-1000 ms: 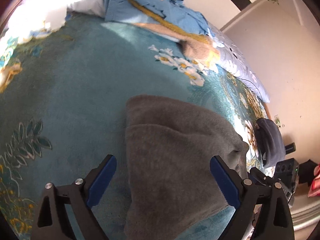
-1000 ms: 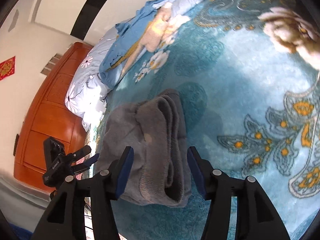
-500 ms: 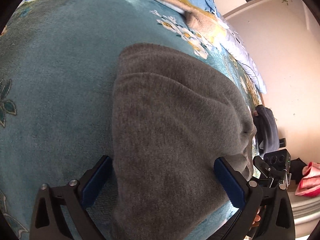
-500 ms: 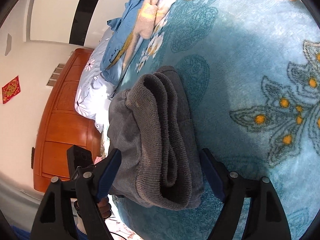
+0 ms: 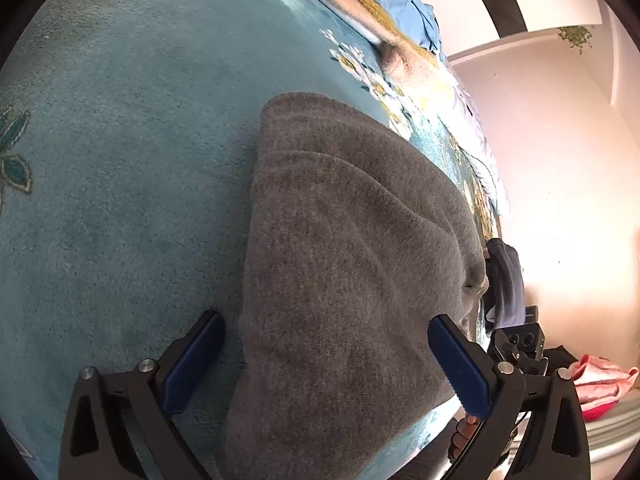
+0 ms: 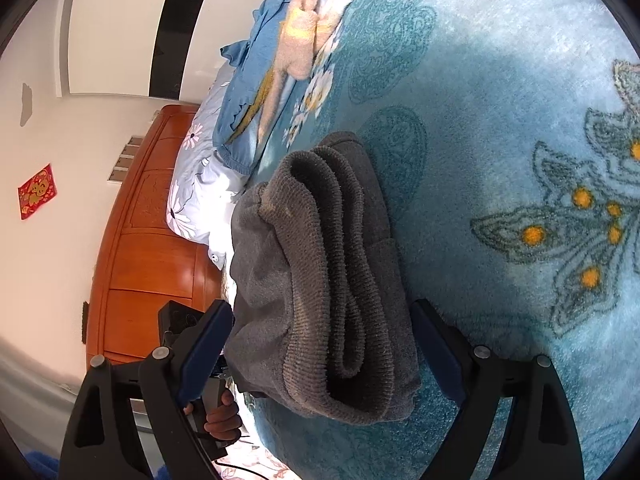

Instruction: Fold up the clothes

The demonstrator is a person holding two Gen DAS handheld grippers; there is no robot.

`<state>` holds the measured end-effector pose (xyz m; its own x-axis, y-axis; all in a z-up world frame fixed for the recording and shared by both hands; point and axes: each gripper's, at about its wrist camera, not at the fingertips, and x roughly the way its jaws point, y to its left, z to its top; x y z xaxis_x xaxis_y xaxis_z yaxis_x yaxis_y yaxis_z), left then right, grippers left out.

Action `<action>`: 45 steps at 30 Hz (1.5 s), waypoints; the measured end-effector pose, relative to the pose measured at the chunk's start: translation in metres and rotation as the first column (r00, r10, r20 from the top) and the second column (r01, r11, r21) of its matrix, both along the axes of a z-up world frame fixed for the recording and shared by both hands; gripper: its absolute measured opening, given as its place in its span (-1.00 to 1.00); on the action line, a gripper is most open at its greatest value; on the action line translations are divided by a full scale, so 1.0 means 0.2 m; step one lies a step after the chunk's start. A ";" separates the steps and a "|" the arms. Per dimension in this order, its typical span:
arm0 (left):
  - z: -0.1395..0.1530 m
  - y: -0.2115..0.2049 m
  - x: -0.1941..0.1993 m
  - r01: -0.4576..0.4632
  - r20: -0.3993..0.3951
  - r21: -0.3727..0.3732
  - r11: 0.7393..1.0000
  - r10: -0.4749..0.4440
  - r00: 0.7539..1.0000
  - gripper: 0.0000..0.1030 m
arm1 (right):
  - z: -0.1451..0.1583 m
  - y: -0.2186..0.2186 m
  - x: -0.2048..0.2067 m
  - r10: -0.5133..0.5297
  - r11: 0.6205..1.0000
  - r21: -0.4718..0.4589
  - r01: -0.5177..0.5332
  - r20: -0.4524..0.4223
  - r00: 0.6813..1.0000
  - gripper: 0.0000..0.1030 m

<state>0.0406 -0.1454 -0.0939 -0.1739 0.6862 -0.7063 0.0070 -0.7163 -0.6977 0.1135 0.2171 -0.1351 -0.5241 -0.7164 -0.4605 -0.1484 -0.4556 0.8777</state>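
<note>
A grey folded garment (image 5: 344, 264) lies on the teal flowered blanket (image 5: 120, 160). My left gripper (image 5: 324, 320) stands open just above its near end, one blue pad off the garment's left edge and the other over its right side. In the right wrist view the garment (image 6: 320, 280) shows its stacked ribbed folds. My right gripper (image 6: 320, 308) straddles that folded end with its jaws opening; the pads sit beside the cloth and do not press on it. Each view shows the other gripper's body and the hand that holds it beyond the bed's edge.
A heap of blue and beige clothes (image 6: 264, 80) lies at the far end of the blanket, next to a white flowered quilt (image 6: 192, 192) and a wooden headboard (image 6: 152, 248). A dark blue garment (image 5: 506, 280) hangs at the bed's edge. A pink cloth (image 5: 600, 380) lies off the bed.
Both grippers have sunk closer to the grey garment and tilted down. The right jaws have spread wider around the folded end. The left jaws have stayed wide.
</note>
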 end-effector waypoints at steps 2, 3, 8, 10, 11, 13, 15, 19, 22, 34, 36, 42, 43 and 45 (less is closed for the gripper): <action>0.01 0.01 -0.02 0.021 0.001 0.001 1.000 -0.021 1.000 0.99 | 0.01 -0.01 -0.02 0.012 1.000 -0.001 -0.012 -0.004 1.000 0.75; 0.02 0.03 -0.02 0.035 -0.002 0.014 0.999 -0.035 0.999 0.98 | 0.01 -0.02 -0.03 0.019 1.000 -0.003 -0.019 -0.009 1.000 0.75; 0.03 0.13 -0.03 0.091 -0.016 -0.003 0.996 -0.091 0.996 0.98 | 0.01 -0.04 -0.07 0.040 0.999 0.004 -0.040 -0.015 0.999 0.57; 0.03 0.15 -0.03 0.096 -0.017 -0.007 0.995 -0.096 0.995 0.98 | 0.00 -0.03 -0.08 0.039 0.999 0.004 -0.039 -0.010 0.999 0.36; 0.03 0.15 -0.03 0.093 -0.018 -0.001 0.996 -0.093 0.995 0.96 | 0.00 -0.03 -0.07 0.036 0.999 0.004 -0.036 -0.005 0.999 0.16; 0.03 0.13 -0.03 0.082 -0.017 -0.001 0.997 -0.082 0.996 0.85 | -0.02 -0.01 -0.07 0.029 1.000 -0.001 -0.029 0.008 1.000 -0.06; 0.03 0.11 -0.03 0.063 -0.013 0.000 0.998 -0.063 0.998 0.64 | -0.04 0.00 -0.06 0.019 1.000 -0.017 -0.019 0.021 1.000 -0.15; 0.00 0.05 -0.01 0.009 0.005 0.007 1.000 -0.009 1.000 0.27 | -0.03 0.00 -0.05 0.018 1.000 -0.010 -0.018 0.017 1.000 -0.24; 0.01 0.05 0.02 -0.004 -0.009 0.006 1.000 0.004 1.000 0.06 | -0.01 -0.01 -0.06 0.024 1.000 -0.004 -0.024 0.015 1.000 -0.29; 0.22 0.23 0.09 0.062 -0.140 0.011 0.998 -0.060 0.988 -0.19 | 0.14 0.07 0.00 0.014 1.000 0.018 -0.013 -0.053 0.999 -0.38; 0.25 0.24 0.04 0.083 -0.154 0.020 0.996 -0.079 0.985 -0.19 | 0.17 0.11 0.02 0.007 1.000 0.025 -0.005 -0.065 0.998 -0.38; 0.32 0.43 -0.03 0.159 -0.186 0.036 0.987 -0.149 0.971 -0.19 | 0.27 0.28 0.07 -0.019 0.998 0.063 0.024 -0.084 0.996 -0.38; 0.33 0.47 -0.03 0.172 -0.193 0.039 0.984 -0.162 0.968 -0.19 | 0.29 0.32 0.08 -0.021 0.997 0.074 0.028 -0.087 0.996 -0.38; 0.35 0.56 -0.04 0.198 -0.204 0.051 0.979 -0.183 0.962 -0.19 | 0.35 0.41 0.10 -0.025 0.994 0.099 0.035 -0.095 0.995 -0.38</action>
<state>0.0325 -0.0330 -0.0239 -0.1661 0.7669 -0.6199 -0.2677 -0.6401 -0.7202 0.1328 0.2985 -0.0657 -0.5886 -0.6520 -0.4779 -0.0833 -0.5391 0.8381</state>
